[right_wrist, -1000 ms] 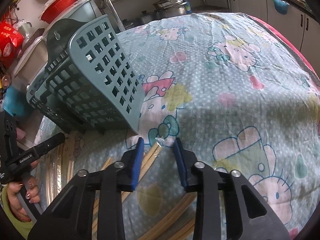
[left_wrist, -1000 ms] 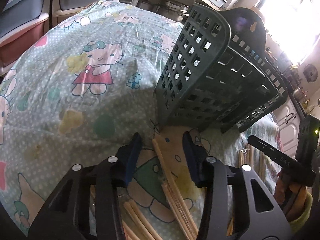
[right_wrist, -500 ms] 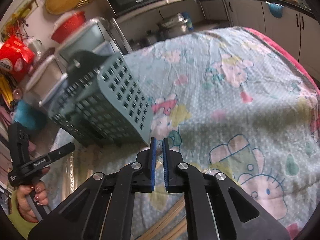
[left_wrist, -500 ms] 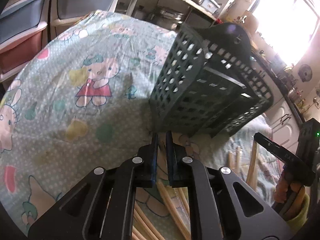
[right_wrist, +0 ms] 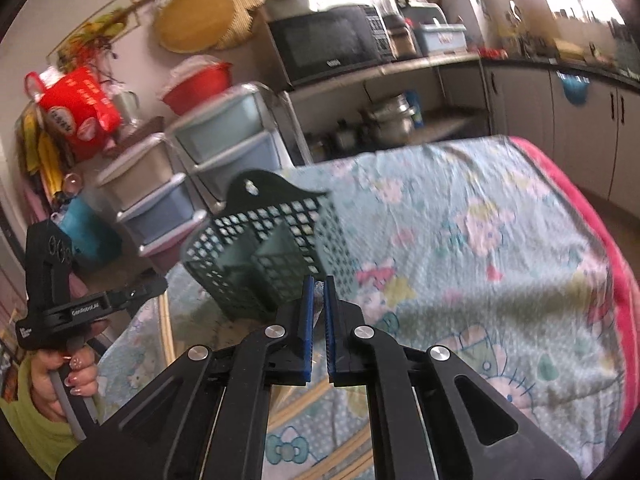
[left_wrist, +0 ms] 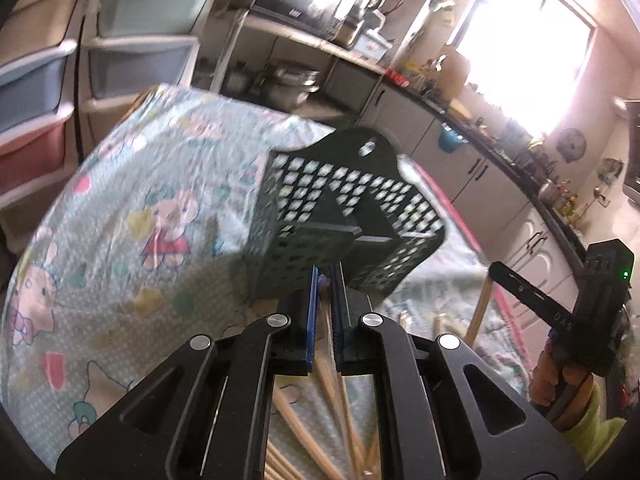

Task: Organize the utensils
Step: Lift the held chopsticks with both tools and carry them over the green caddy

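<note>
Left gripper (left_wrist: 326,280): blue pads drawn close together, clamped on a thin wooden chopstick (left_wrist: 325,304) that runs back between the fingers; its tip shows just past the pads. Gripper raised above the table, pointing at the holder (left_wrist: 344,216). Right gripper (right_wrist: 316,288): pads equally narrow, pinching a pale chopstick tip (right_wrist: 319,286) between them. It too is off the cloth and aimed at the holder. Holder: dark green perforated plastic basket with a hanging tab at the back and an inner divider forming compartments; it stands on the tablecloth (left_wrist: 120,248), open top tilted toward both cameras. No utensil visible inside it. Loose chopsticks (left_wrist: 340,432) lie on the cloth below and behind the left gripper, more (right_wrist: 320,400) beneath the right one, all outside the holder. From the left view the right gripper's black body shows at the right edge; from the right view the left hand (right_wrist: 76,376) grips its handle at lower left. Both frames motion-blurred. Background: drawers (right_wrist: 160,196), microwave (right_wrist: 328,44).
</note>
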`<state>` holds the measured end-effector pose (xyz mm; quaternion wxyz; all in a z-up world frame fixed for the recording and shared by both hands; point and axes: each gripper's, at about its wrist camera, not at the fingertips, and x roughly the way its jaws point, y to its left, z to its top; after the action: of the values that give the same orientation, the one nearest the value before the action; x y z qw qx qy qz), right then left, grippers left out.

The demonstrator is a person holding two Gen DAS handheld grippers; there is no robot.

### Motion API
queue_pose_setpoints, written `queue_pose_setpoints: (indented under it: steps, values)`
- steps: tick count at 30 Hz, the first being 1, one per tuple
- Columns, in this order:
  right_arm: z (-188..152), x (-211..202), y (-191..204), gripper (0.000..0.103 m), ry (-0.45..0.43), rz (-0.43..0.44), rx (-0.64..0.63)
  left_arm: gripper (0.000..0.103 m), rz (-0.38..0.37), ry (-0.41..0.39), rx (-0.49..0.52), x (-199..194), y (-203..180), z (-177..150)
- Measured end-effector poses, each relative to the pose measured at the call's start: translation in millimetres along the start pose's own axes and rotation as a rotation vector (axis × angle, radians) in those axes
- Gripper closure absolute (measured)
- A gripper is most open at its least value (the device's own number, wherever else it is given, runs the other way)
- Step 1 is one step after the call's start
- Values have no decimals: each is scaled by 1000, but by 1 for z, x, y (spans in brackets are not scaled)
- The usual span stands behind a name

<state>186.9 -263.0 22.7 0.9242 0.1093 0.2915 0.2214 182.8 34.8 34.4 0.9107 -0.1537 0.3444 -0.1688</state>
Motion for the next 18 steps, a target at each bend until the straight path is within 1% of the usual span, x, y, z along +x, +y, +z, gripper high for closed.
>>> queue_pose_setpoints:
  steps: [6, 11, 15, 18]
  values:
    - [13, -21, 19, 98, -59, 13, -66, 100, -44, -63, 43, -17, -23, 13]
    - [24, -35, 33, 98, -107, 7, -111, 100, -76, -109, 83, -29, -43, 26]
    - [32, -42, 39, 99, -135, -7, -134, 100, -90, -137, 138, -34, -58, 37]
    - [41, -49, 43, 99, -161, -11, -141, 100, -104, -150, 161, -36, -68, 46]
